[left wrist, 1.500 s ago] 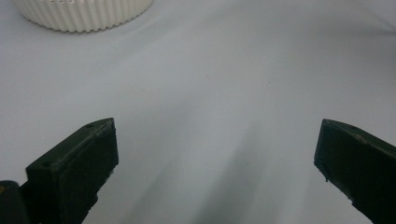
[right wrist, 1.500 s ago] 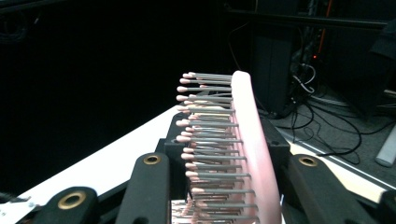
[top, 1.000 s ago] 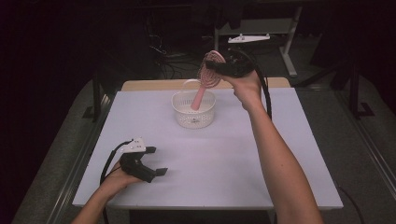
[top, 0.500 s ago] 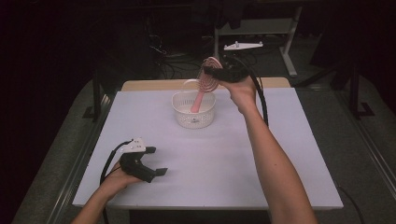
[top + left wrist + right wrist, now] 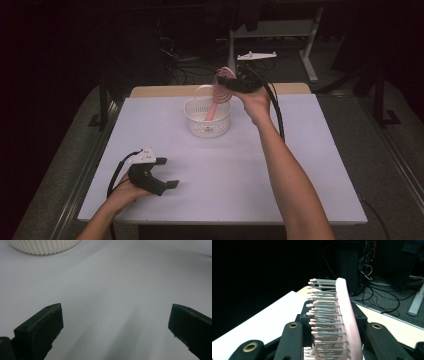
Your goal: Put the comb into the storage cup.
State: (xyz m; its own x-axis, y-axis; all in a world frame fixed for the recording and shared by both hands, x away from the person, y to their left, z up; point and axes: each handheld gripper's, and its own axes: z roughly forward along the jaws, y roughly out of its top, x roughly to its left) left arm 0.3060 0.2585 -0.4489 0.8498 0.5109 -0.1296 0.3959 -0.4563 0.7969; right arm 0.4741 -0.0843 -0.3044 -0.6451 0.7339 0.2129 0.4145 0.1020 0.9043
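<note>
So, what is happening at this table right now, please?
A person works with a claw in each hand. The right claw is shut on the head of a pink hairbrush, whose handle points down into a white basket at the far side of the white table. The left claw rests open near the front edge, holding nothing.

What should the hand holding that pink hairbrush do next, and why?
Probably lower it a little more, then open the jaws. The right gripper grips the pink hairbrush by its bristled head, and the handle already points down into the white basket, so a short descent should settle it inside.
</note>
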